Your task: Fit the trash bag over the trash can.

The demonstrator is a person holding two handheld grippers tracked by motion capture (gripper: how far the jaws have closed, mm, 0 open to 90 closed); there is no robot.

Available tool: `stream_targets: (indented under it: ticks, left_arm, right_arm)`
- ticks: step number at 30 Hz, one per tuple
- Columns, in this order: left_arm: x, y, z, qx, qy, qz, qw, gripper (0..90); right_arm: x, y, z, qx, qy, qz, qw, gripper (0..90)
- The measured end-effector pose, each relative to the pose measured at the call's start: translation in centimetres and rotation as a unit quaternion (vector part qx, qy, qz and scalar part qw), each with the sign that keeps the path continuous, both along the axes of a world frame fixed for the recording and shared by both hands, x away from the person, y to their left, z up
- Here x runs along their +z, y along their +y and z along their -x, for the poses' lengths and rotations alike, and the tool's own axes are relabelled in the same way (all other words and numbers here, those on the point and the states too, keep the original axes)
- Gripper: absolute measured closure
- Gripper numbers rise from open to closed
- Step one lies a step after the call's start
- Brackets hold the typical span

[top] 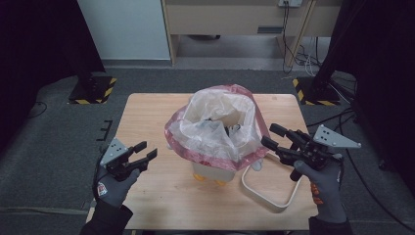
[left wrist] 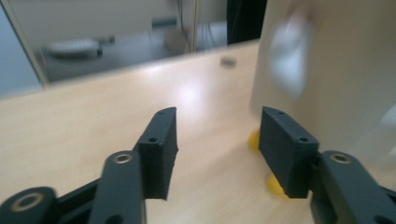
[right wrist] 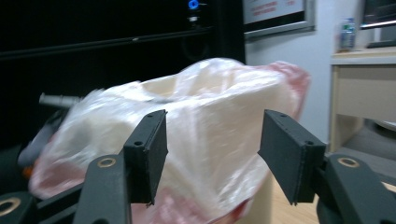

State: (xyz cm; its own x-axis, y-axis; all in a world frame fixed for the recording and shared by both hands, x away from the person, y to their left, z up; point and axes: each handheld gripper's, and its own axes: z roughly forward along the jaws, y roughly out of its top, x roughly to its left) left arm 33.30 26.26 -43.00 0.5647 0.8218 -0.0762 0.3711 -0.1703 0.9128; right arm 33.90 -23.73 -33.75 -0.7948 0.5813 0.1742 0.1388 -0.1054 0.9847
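Note:
A white bin (top: 210, 171) with yellow feet (top: 199, 177) stands mid-table, lined with a pink and white plastic bag (top: 215, 125) that spills over its rim. My left gripper (top: 149, 149) is held to the bin's left, low over the table, open and empty. In the left gripper view the left gripper (left wrist: 217, 135) has its jaws apart, with the bin wall (left wrist: 345, 70) and a yellow foot (left wrist: 275, 184) at the right. My right gripper (top: 267, 135) is open beside the bag's right edge. In the right gripper view the right gripper (right wrist: 212, 149) frames the bag (right wrist: 210, 102) without touching it.
A cream ring (top: 274, 193) lies flat on the wooden table (top: 147, 117) in front and to the right of the bin. Dark floor surrounds the table. Stand bases with yellow-black stripes (top: 93, 90) sit beyond the far corners, with cables at the right.

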Motion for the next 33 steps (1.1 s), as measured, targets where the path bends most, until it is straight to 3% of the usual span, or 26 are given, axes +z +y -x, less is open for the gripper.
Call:
stream_targets:
  ticks: [4,6,10,15,19,22,28,33]
  left_arm:
    - [-3.7,0.3,-1.0,0.018,0.057,-0.016,0.9981,41.5]
    - [-5.4,0.5,-1.5,0.029,0.077,-0.019,0.9964,41.0]
    - [-7.6,0.7,-2.1,0.037,0.107,-0.032,0.993,38.6]
    - [-9.2,0.5,-2.4,0.044,0.128,-0.048,0.9896,34.7]
    - [-9.9,-0.1,-2.5,0.042,0.139,-0.066,0.9872,31.5]
    - [-10.1,0.0,-2.7,0.049,0.141,-0.065,0.9867,29.4]
    - [-10.4,-0.1,-2.9,0.052,0.132,-0.062,0.988,24.2]
    - [-10.5,-0.5,-3.1,0.054,0.126,-0.084,0.9869,22.1]
  right_arm:
    - [0.4,0.1,-0.8,-0.026,0.005,-0.006,0.9996,39.0]
    - [0.8,0.1,-1.3,-0.036,0.006,-0.01,0.9993,38.3]
    - [1.8,0.6,-2.0,-0.046,0.009,-0.012,0.9988,36.7]
    - [3.1,1.7,-2.9,-0.06,0.012,-0.013,0.9981,36.2]
    - [4.5,3.0,-3.5,-0.062,0.015,-0.011,0.9979,36.0]
    - [5.7,4.2,-3.9,-0.061,0.015,-0.003,0.998,36.0]
    - [7.8,6.9,-4.7,-0.055,0.01,0.014,0.9984,35.9]
    - [9.2,8.5,-5.2,-0.054,0.011,0.016,0.9983,35.9]
